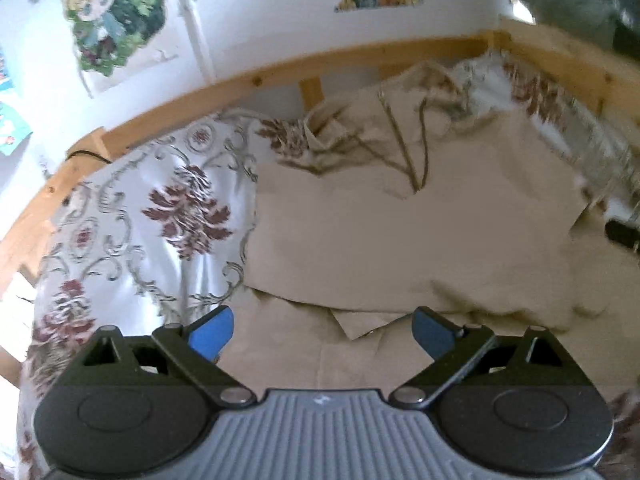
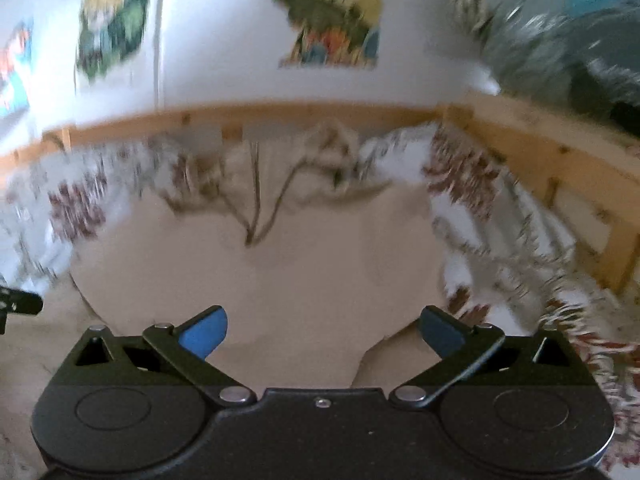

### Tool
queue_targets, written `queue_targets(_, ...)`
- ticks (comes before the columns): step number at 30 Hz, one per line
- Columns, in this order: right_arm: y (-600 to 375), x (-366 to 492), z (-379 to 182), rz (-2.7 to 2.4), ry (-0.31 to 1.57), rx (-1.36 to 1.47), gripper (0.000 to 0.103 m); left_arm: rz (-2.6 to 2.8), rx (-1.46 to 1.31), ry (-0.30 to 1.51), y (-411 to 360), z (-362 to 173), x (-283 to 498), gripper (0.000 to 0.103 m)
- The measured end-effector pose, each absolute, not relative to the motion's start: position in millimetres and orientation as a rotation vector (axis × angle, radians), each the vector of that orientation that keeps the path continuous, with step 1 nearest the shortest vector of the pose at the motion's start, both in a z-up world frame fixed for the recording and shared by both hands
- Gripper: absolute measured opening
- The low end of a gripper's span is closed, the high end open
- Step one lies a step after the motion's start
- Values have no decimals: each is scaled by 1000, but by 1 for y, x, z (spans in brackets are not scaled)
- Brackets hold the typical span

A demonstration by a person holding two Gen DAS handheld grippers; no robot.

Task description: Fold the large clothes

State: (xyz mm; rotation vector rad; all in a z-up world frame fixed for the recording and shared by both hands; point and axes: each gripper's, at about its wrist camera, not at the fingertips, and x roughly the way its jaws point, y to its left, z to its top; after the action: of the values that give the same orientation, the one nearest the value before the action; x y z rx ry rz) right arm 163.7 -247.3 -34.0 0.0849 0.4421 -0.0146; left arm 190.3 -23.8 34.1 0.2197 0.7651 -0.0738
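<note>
A large beige garment lies spread on the bed, with a V neckline and dark drawstrings at its far end. It also shows in the right wrist view, blurred by motion. My left gripper is open and empty, just above the garment's near folded edge. My right gripper is open and empty, over the garment's near edge. A dark part of the other gripper shows at the right edge of the left wrist view and at the left edge of the right wrist view.
A white bedspread with dark red floral pattern covers the bed around the garment. A wooden bed rail runs along the far side and right side. Posters hang on the white wall behind.
</note>
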Motion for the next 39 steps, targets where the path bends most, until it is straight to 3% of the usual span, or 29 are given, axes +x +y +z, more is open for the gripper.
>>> queue_targets(8, -277, 102, -10, 46, 258, 154, 102, -41, 235, 648, -12, 190, 139, 102)
queue_targets(13, -298, 98, -12, 59, 255, 261, 102, 34, 266, 705, -6, 235, 140, 102)
queue_targets(19, -315, 103, -25, 50, 267, 385, 102, 80, 201, 706, -4, 212, 143, 102)
queue_targets(28, -305, 128, -31, 46, 402, 514, 102, 93, 134, 877, -3, 142, 157, 102)
queue_targets(35, -297, 148, -46, -5, 473, 459, 102, 152, 256, 910, -15, 151, 229, 102)
queue_targets(39, -313, 160, -64, -71, 481, 517, 102, 71, 334, 781, -30, 152, 284, 102)
